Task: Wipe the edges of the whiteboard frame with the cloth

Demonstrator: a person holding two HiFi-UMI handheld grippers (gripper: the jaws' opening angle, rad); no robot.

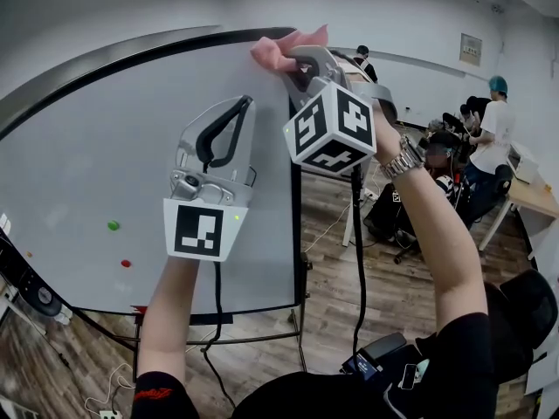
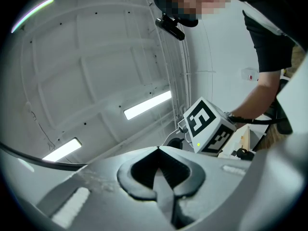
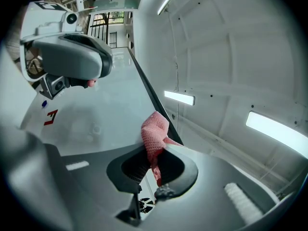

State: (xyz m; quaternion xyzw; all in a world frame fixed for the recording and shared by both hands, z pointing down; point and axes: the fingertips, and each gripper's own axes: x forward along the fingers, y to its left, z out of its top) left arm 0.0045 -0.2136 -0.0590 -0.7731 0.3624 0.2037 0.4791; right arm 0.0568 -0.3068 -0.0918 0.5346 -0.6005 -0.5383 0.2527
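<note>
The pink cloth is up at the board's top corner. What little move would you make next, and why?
Probably slide the right gripper down the whiteboard frame's right edge, with the cloth pressed against it. The gripper is shut on the cloth, which sits at the top right corner, so the edge running down from there looks like the nearest stretch to wipe.

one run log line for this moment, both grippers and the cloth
right gripper: shut on cloth | cloth: pink, at top corner of whiteboard frame | left gripper: shut, empty, away from frame
</note>
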